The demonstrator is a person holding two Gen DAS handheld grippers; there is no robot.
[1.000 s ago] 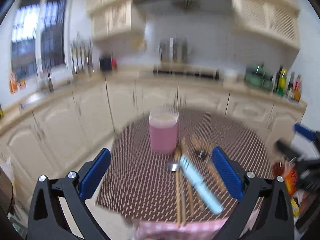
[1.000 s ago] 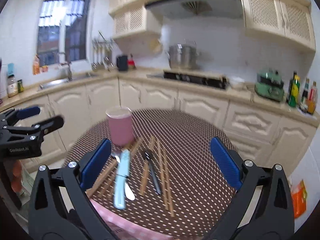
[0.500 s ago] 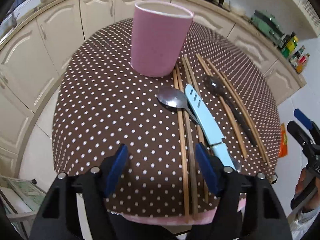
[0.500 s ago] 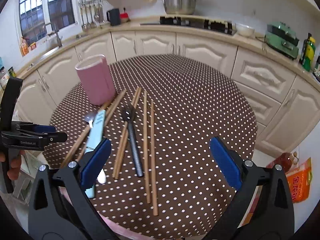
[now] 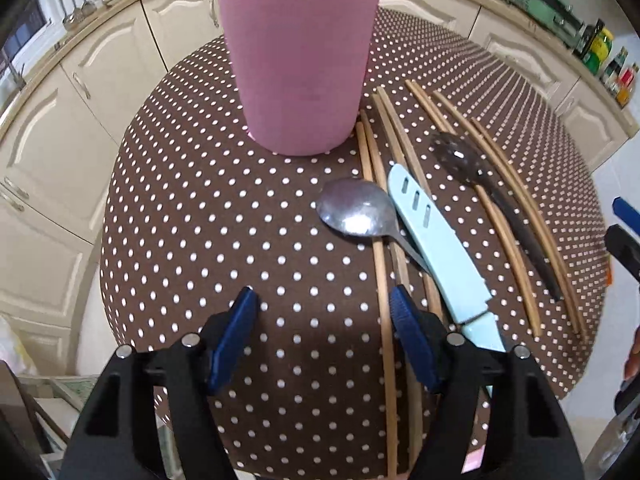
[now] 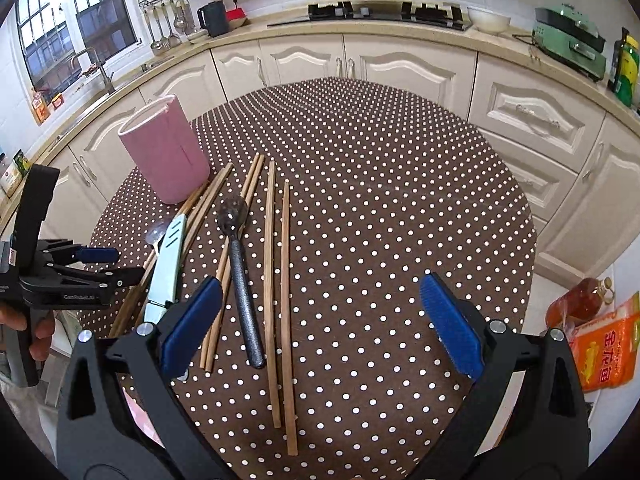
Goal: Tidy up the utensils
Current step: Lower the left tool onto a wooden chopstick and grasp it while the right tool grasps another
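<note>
Hovering part-open and empty, the left gripper (image 5: 320, 312) should straddle one chopstick (image 5: 384, 340) squarely before pinching.

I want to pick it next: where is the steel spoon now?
In the left wrist view, the steel spoon lies mid-table, before the pink cup, its handle under the blue knife.

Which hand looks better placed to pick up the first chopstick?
Probably the left: its fingers already straddle a chopstick near the pink holder. The right gripper hangs open above the table, straddling several utensils.
</note>
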